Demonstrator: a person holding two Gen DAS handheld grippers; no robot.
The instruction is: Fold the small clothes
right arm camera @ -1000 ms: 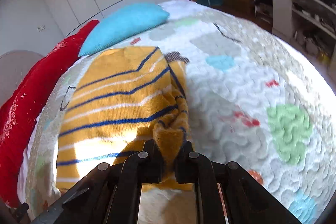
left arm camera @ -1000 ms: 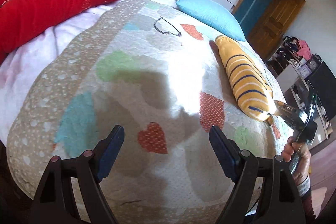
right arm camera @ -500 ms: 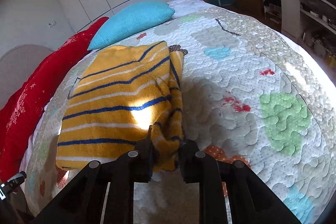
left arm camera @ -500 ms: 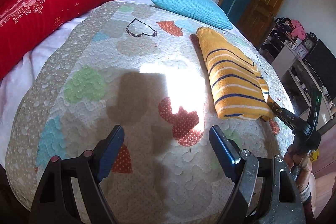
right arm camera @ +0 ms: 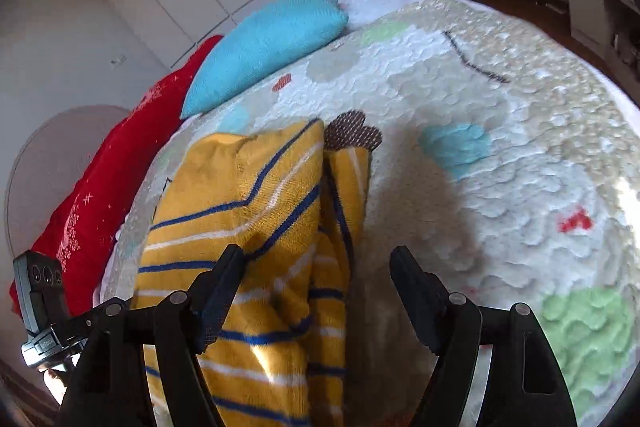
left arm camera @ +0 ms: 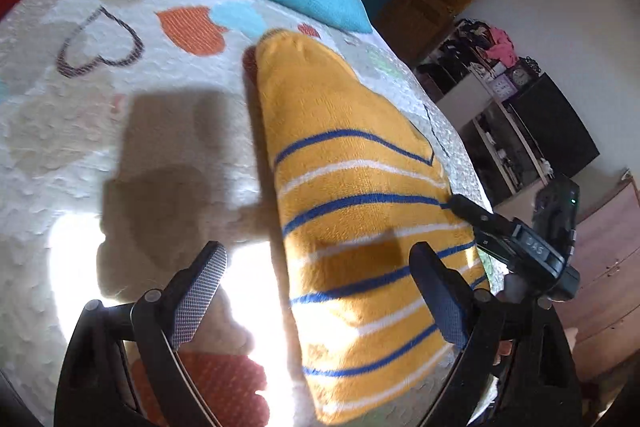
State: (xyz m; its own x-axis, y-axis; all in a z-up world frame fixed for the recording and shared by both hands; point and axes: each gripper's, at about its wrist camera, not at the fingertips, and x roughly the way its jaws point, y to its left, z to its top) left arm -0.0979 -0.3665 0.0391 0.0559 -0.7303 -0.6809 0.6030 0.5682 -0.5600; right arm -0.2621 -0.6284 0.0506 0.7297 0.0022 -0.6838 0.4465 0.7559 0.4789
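Mustard-yellow knit with blue and white stripes is what I see in both wrist views: the small sweater (left arm camera: 360,227) lies folded lengthwise on the bed's quilted cover (left arm camera: 80,131), which is patterned with coloured hearts. My left gripper (left arm camera: 318,291) hangs spread wide over the sweater's near left edge, one finger above the quilt and the other above the knit, holding nothing. My right gripper (right arm camera: 316,291) is likewise released; its left finger sits over the striped cloth and its right finger over bare quilt, with the sweater's doubled-over right edge lying between them. From the left wrist view I can see the right gripper's tip at the sweater's right edge, though I cannot tell whether it touches. A turquoise pillow (right arm camera: 264,47) and a red blanket (right arm camera: 100,195) lie beyond the sweater.
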